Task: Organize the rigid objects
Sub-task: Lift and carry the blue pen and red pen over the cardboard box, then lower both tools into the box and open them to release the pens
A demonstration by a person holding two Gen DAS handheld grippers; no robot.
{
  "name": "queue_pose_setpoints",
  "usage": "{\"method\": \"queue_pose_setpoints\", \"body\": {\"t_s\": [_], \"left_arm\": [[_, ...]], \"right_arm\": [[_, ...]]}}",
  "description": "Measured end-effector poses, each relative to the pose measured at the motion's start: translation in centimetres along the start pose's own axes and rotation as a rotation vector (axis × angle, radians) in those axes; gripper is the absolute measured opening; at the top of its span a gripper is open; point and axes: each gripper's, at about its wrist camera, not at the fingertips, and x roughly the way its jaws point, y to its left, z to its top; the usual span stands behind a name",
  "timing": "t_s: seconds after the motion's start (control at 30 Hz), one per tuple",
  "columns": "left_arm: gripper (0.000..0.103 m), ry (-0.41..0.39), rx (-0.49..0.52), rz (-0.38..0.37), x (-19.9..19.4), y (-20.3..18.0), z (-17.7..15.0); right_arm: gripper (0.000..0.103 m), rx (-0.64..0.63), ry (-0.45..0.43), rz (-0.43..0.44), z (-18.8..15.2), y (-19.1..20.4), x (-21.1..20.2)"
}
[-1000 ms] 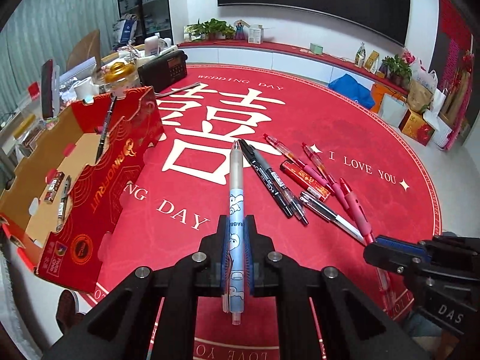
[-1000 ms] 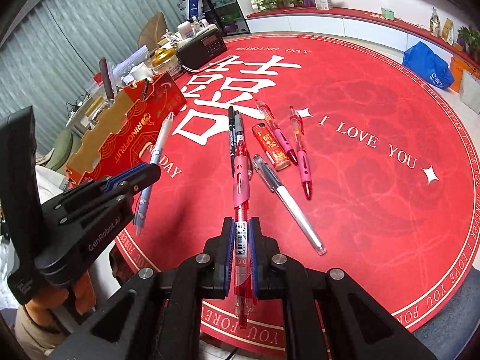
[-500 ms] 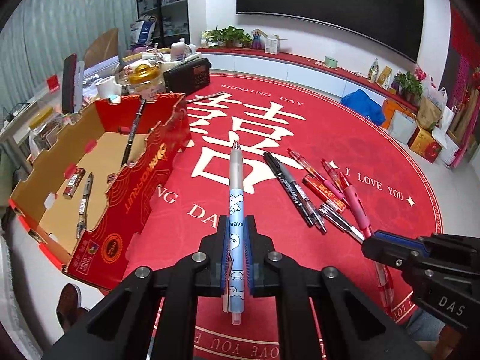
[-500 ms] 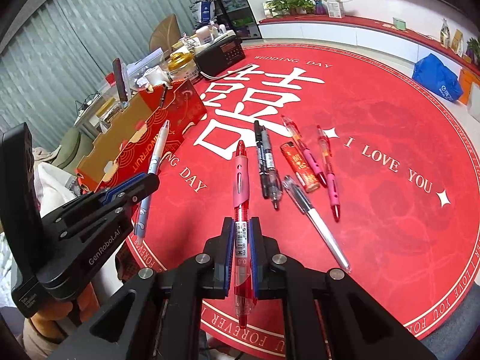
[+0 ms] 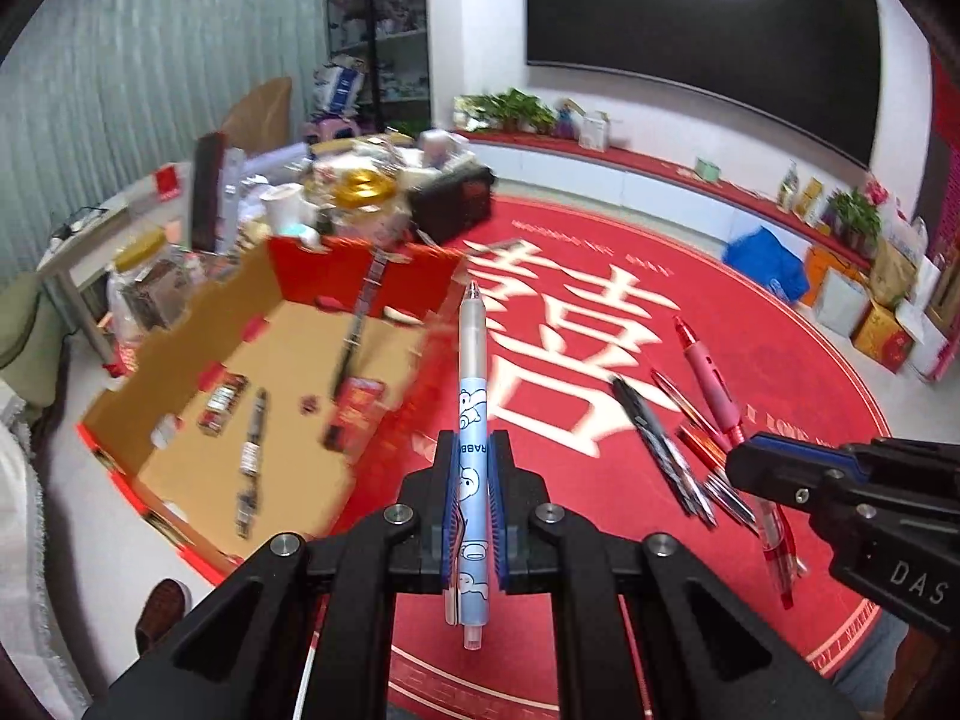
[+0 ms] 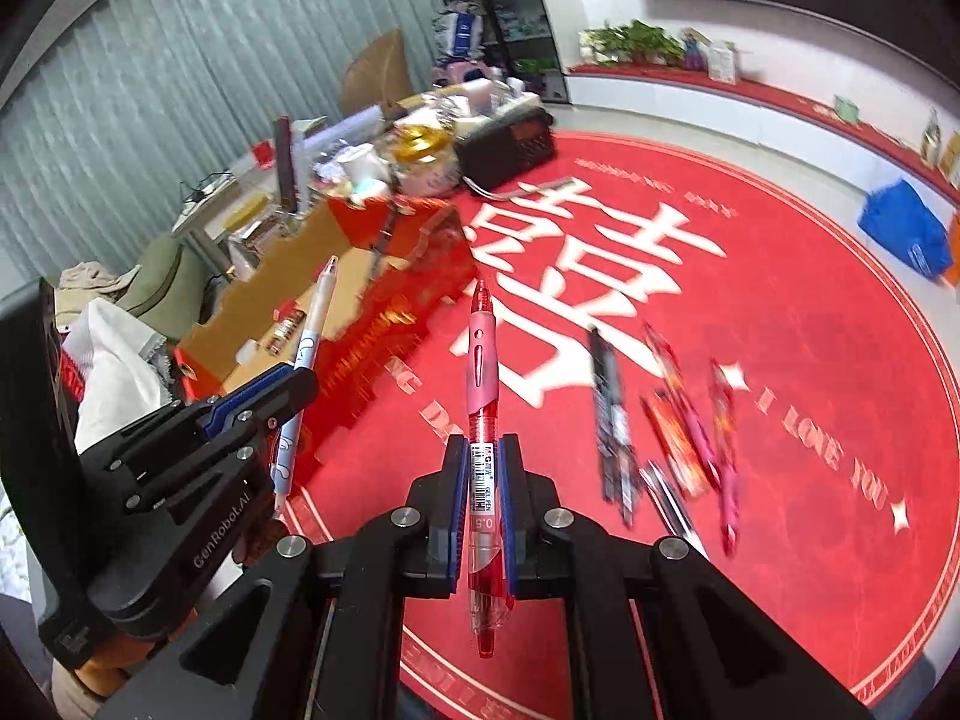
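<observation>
Left wrist view. Left gripper (image 5: 471, 501) closed on blue pen (image 5: 470, 420), barrel clamped between blue pads, tip forward, over near edge of red round mat (image 5: 780, 372). Print on barrel: cartoon figures and "RABB", rest hidden by pads. Cardboard box (image 5: 180, 324), red outside, brown inside, forward and left of pen; several pens and small packets on its floor, blurred, labels unreadable. Loose pens (image 5: 672, 438) on mat to right, blurred. Large white character at mat centre; rim lettering too smeared to read here. Right gripper body at right edge marked "DAS".

Right wrist view. Right gripper (image 6: 483, 501) closed on red pen (image 6: 482, 414), pink grip section ahead of pads, above mat near box. Label on barrel: "M&G", "GEL PEN", "0.5", barcode. Mat lettering legible here: "I LOVE YOU" at right, part of "DAY" by box corner. Left gripper seen from side at left, marked "GenRobot.AI", blue pen through it pointing toward box. Cluttered side table (image 6: 240, 204) beyond box.
</observation>
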Motion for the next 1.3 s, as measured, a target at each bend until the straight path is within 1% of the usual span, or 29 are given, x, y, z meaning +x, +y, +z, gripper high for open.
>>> {"method": "queue_pose_setpoints", "body": {"t_s": [0.07, 0.23, 0.43, 0.63, 0.73, 1.0, 1.3], "left_arm": [[0.01, -0.016, -0.027, 0.043, 0.0, 1.9, 0.7], [0.01, -0.021, -0.096, 0.149, 0.6, 6.7, 1.8], [0.01, 0.008, -0.162, 0.23, 2.1, 11.4, 2.0], [0.01, 0.032, -0.194, 0.257, 3.7, 13.6, 2.2], [0.01, 0.039, -0.209, 0.263, 4.6, 14.3, 2.2], [0.01, 0.061, -0.225, 0.297, 7.2, 15.5, 2.5], [0.01, 0.094, -0.242, 0.281, 8.9, 15.9, 2.4]], "right_arm": [[0.011, -0.032, -0.006, 0.012, 1.3, 1.6, 0.6], [0.011, -0.103, -0.016, 0.048, 4.0, 5.3, 2.3], [0.011, -0.151, -0.002, 0.098, 6.4, 9.2, 5.3], [0.011, -0.179, 0.027, 0.118, 7.9, 11.4, 8.1], [0.011, -0.187, 0.049, 0.119, 8.3, 11.9, 9.4], [0.011, -0.174, 0.073, 0.106, 9.1, 12.2, 11.6], [0.011, -0.164, 0.099, 0.09, 9.4, 12.0, 13.2]]}}
